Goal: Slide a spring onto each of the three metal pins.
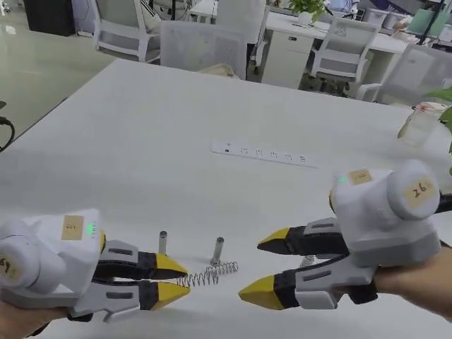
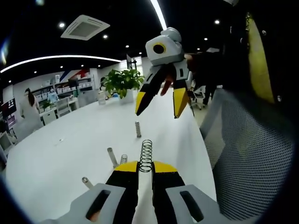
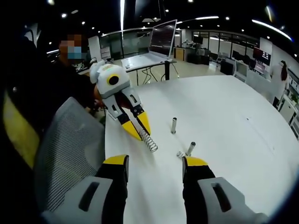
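My left gripper [image 1: 176, 277] [image 2: 145, 165] is shut on one end of a coil spring [image 1: 200, 277] [image 2: 146, 151], which sticks out level past its yellow tips toward the right. Two bare metal pins stand upright on the white table: the left pin [image 1: 163, 241] [image 3: 173, 125] and the middle pin [image 1: 217, 251] [image 3: 190, 148]. A second spring [image 1: 227, 268] [image 3: 181, 154] lies on the table at the middle pin's foot. A third pin [image 2: 138, 129] looks ribbed, as if a spring sits on it. My right gripper [image 1: 263, 267] [image 3: 156, 161] is open beside it, facing the left gripper [image 3: 140, 128].
A white power strip [image 1: 258, 152] lies mid-table. A glass jar [image 1: 422, 123] and plant leaves sit at the far right edge. Office chairs [image 1: 201, 46] and desks stand beyond the far edge. A mesh chair back [image 3: 70, 149] is close to the near edge.
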`<action>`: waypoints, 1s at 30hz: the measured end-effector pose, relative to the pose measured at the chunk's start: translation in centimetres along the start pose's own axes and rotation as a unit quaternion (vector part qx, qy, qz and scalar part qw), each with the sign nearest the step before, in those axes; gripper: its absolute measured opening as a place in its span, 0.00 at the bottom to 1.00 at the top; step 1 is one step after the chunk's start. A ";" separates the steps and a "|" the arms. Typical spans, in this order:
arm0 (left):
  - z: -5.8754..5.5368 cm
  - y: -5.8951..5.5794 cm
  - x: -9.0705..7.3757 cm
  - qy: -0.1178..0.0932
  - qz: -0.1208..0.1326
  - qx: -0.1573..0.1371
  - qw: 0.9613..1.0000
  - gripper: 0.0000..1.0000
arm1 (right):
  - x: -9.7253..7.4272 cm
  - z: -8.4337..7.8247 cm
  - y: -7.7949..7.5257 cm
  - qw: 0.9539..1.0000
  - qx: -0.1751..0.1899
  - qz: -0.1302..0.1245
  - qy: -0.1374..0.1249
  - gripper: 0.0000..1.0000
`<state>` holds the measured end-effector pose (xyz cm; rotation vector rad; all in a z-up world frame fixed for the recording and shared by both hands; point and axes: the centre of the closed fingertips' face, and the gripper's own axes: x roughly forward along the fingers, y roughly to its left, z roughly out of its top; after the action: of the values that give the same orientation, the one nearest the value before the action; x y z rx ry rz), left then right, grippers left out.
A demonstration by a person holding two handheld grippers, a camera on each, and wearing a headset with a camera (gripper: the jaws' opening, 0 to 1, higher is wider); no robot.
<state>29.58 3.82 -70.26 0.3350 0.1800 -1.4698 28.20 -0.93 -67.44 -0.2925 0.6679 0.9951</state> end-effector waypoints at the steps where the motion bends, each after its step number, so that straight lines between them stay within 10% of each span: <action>1: 0.1 0.0 0.0 -0.001 -0.001 0.001 1.000 0.02 | 0.2 0.0 0.1 1.000 0.000 0.003 0.000 0.44; 30: 3.3 -1.7 0.3 -0.033 -0.021 0.028 0.999 0.02 | 2.3 0.0 2.0 0.999 0.006 0.046 -0.001 0.31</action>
<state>27.63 2.36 -67.42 0.3294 0.0938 -1.5283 27.42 1.70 -68.76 -0.2519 0.6896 1.0785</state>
